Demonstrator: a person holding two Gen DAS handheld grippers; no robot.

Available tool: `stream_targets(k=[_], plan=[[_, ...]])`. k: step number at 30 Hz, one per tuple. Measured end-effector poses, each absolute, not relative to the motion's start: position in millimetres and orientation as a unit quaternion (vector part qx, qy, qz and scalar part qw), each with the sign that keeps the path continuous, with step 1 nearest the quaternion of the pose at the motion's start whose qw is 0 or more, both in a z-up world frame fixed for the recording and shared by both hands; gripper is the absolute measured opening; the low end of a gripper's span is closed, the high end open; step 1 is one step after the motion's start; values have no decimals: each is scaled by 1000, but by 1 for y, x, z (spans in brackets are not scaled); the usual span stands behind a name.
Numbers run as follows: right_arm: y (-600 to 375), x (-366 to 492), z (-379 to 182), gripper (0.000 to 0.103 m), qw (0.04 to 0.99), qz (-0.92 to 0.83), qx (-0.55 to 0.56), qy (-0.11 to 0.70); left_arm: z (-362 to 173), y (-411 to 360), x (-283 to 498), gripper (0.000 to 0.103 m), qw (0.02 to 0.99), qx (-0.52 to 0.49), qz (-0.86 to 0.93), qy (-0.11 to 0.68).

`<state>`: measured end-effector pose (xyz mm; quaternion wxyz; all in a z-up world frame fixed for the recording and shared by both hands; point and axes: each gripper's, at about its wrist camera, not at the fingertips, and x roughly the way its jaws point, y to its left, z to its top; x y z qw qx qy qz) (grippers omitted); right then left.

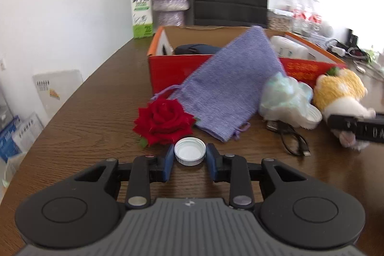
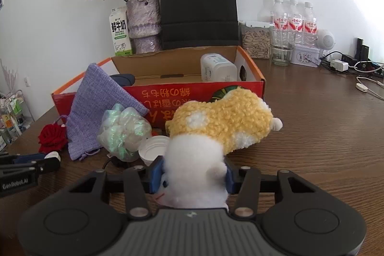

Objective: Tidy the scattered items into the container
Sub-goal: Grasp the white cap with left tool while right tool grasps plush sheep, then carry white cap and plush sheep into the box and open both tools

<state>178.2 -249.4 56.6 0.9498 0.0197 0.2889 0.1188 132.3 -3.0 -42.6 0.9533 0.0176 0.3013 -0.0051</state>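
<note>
My left gripper (image 1: 190, 156) is shut on a white bottle cap (image 1: 190, 154) just above the wooden table, in front of a red fabric rose (image 1: 164, 122). My right gripper (image 2: 194, 176) is shut on the white end of a yellow-and-white plush toy (image 2: 223, 121), which lies on the table before the red cardboard box (image 2: 192, 92). A purple knitted pouch (image 1: 228, 85) leans on the box's front wall. A crumpled plastic bag (image 2: 124, 131) and a white lid (image 2: 153, 150) lie between pouch and toy. The box holds a white pack (image 2: 217, 68) and a dark item (image 2: 122, 79).
Behind the box stand a milk carton (image 2: 118, 31), a vase of dried roses (image 2: 144, 25), a black paper bag (image 2: 199, 6), a seed jar (image 2: 255, 41) and water bottles (image 2: 294, 20). A black cable (image 1: 292, 138) lies by the bag. Chargers and cords (image 2: 355, 68) are at far right.
</note>
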Motion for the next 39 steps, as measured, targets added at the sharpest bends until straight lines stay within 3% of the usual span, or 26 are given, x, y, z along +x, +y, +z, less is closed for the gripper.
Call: stream_targets(k=[19, 30, 32, 35, 39], plan=[[-269, 154, 68, 46, 958, 115, 38, 260, -29, -7, 109, 30, 967, 15, -10, 253], [-273, 150, 65, 47, 956, 115, 42, 266, -41, -12, 116, 30, 955, 18, -21, 295], [-273, 149, 64, 47, 956, 115, 42, 266, -43, -12, 117, 32, 954, 15, -21, 298], [-273, 149, 63, 47, 956, 117, 39, 267, -43, -12, 118, 44, 952, 12, -17, 305], [-270, 150, 61, 47, 953, 118, 32, 276, -43, -14, 116, 40, 951, 13, -22, 307]])
